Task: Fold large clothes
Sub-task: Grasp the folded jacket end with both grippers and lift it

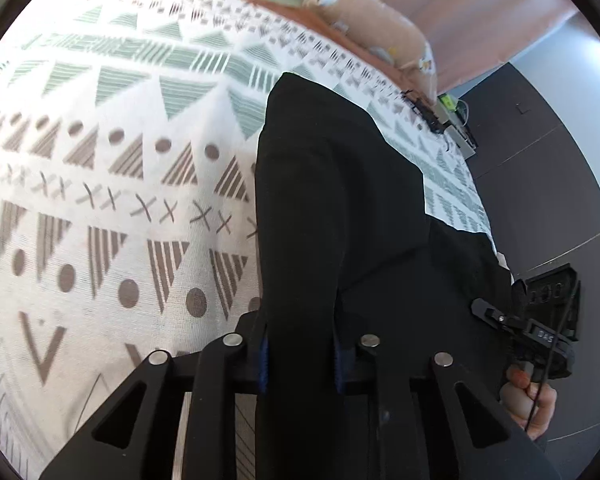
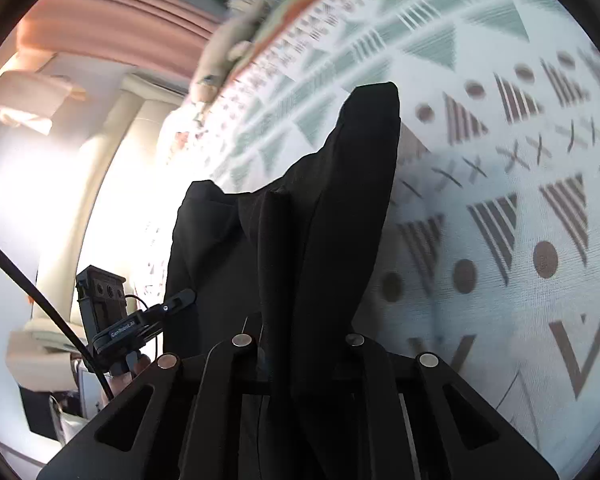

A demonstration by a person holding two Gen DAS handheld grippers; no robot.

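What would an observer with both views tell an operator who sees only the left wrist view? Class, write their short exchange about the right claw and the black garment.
Operator: From the left wrist view I only see the other tool side-on. Is it gripping anything?
Observer: Yes. The right claw is shut on the black garment, with cloth bunched between its fingers.
Operator: Does the cloth lie flat beyond that grip?
Observer: No. A raised fold ridge runs up from the claw, and the cloth rises to a peak above it.
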